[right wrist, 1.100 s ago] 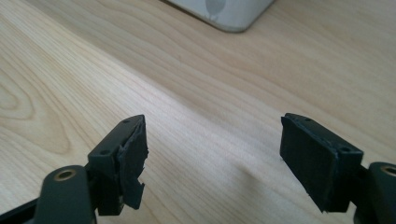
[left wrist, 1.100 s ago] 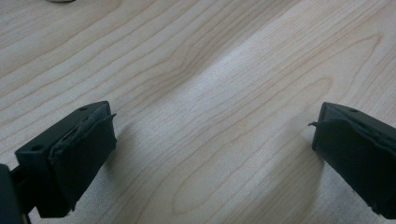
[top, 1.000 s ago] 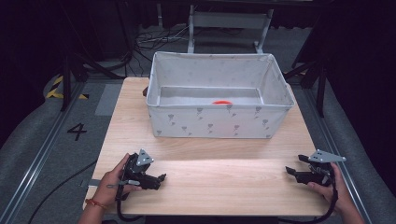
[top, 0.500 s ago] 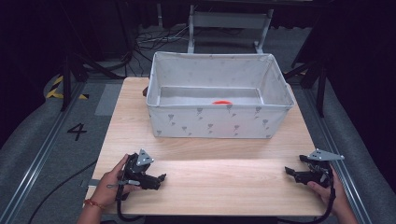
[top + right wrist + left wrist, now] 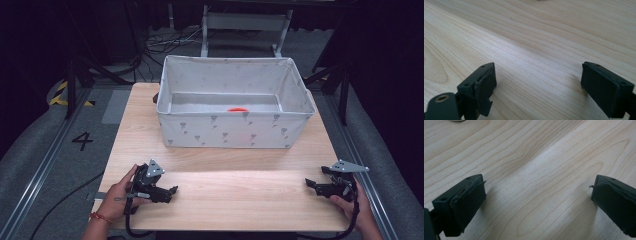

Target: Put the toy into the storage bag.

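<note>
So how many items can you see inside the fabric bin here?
1: a small red thing on the floor of the bin, near its front wall. That wall hides part of the floor, so more could lie there.

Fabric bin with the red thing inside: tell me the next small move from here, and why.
Probably lift the right hand-held gripper off the table and carry it toward the fabric bin. Both it and the left hand-held gripper sit open and empty near the table's front edge, while the red object lies on the bin's floor, slightly nearer the right.
</note>
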Tool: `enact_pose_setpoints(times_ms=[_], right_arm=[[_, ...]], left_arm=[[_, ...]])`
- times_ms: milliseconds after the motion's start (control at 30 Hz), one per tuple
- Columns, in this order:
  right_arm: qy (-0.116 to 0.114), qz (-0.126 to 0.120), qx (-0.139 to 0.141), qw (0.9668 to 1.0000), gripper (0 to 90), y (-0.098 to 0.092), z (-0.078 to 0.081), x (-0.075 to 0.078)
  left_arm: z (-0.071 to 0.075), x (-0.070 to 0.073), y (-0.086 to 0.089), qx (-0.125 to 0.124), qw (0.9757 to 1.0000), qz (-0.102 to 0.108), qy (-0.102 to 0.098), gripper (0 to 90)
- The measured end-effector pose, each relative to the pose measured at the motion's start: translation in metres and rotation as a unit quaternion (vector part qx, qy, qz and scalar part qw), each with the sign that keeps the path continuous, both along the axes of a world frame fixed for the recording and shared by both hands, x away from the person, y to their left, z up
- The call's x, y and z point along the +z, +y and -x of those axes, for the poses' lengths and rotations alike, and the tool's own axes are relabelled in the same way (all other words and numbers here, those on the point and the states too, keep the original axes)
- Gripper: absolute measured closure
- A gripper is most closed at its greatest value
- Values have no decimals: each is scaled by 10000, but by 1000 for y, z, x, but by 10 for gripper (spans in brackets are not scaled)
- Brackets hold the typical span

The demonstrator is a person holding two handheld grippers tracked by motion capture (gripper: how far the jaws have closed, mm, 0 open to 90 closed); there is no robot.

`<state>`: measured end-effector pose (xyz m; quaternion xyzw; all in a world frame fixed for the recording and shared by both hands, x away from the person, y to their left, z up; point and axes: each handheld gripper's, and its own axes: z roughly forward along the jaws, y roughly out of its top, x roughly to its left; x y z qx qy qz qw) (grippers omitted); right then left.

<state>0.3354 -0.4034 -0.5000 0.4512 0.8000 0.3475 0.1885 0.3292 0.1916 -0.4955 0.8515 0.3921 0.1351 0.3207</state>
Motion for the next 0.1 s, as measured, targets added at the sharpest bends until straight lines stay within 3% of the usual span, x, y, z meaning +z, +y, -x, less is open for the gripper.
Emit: enact_pose_setpoints(times_ms=[100], right_arm=[[0,-2,-23,10000,131,0,0,0]], left_arm=[[0,0,0,0,10000,-10,-16,0]])
